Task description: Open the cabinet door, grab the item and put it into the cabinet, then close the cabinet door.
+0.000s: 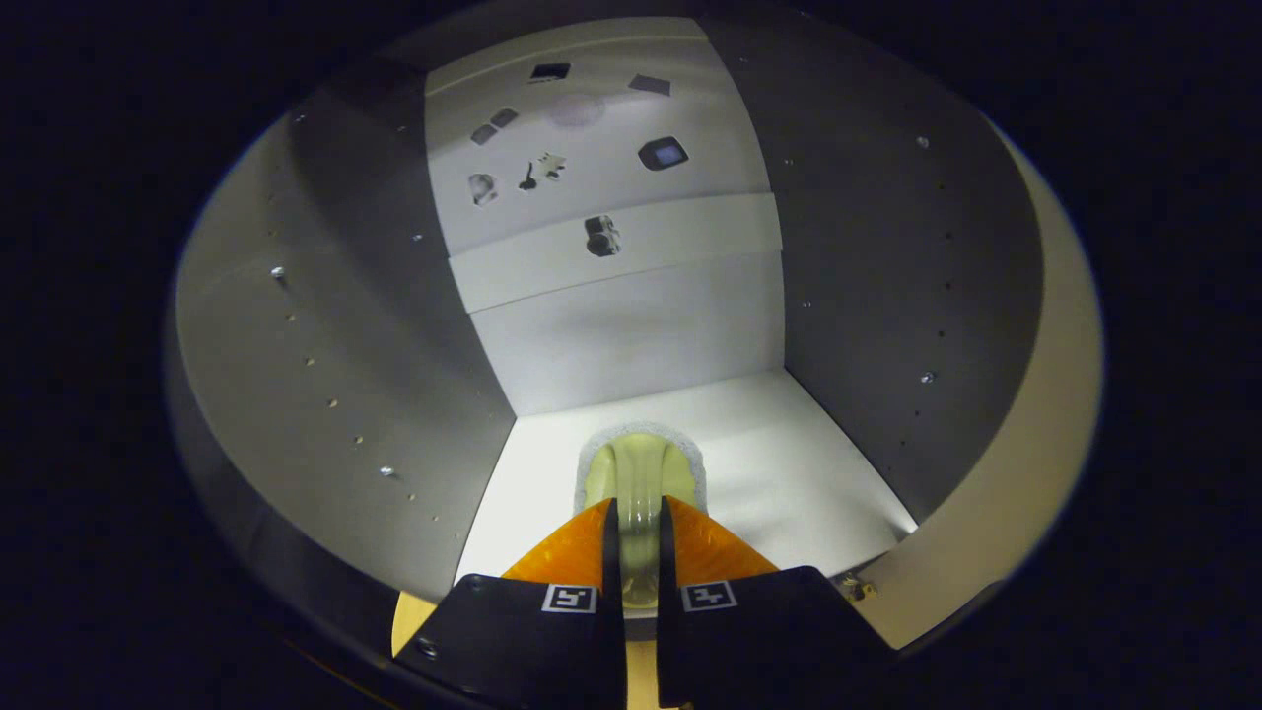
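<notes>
The gripper (639, 523) reaches into the open cabinet (631, 325), and its two fingers are clenched on the item (641, 468), a pale yellow-green thing with a whitish, rough-looking border around its far end. It looks like a scouring sponge or soft pad, though the light inside is dim and I would not swear to it. The item runs back between the fingers as a narrow strip and widens beyond the tips, which suggests the jaws have squeezed it in at the middle.

It sits low over the white cabinet floor (789, 473), just ahead of the fingertips, near the front of the compartment. Whether its underside is touching the floor I cannot tell.

Judging by that pinch, it is soft, light and springy. It will not crack or slip, but it may puff back out and shift a little when let go. The hold across its narrow waist seems a sound one, since a grip on the rounded far end would only fold it over.

On the back wall (611, 325) hangs a paler panel with several small dark marks on it.

The door is open and remains to be closed.
</notes>
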A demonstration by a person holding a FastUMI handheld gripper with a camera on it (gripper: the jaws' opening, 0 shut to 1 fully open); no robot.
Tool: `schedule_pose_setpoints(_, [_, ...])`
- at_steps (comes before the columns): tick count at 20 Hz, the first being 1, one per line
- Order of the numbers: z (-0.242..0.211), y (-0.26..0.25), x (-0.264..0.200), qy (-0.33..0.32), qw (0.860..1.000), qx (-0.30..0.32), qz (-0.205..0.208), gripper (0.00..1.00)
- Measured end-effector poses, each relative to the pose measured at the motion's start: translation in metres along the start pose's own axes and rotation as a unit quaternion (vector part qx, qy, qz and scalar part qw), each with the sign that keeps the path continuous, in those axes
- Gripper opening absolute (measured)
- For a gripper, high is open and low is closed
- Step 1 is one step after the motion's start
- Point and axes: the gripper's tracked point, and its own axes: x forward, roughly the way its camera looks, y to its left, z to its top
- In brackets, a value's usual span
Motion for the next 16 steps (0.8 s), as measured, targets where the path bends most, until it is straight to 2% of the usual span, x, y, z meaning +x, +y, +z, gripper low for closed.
schedule_pose_setpoints(8, [0.009,0.002,0.043,-0.012,1.000,0.010,-0.014,0.17])
schedule_pose_setpoints(12, [0.010,0.005,0.049,-0.012,1.000,0.021,-0.017,0.24])
schedule_pose_setpoints(16, [0.016,0.005,0.043,-0.026,0.999,0.018,-0.021,0.71])
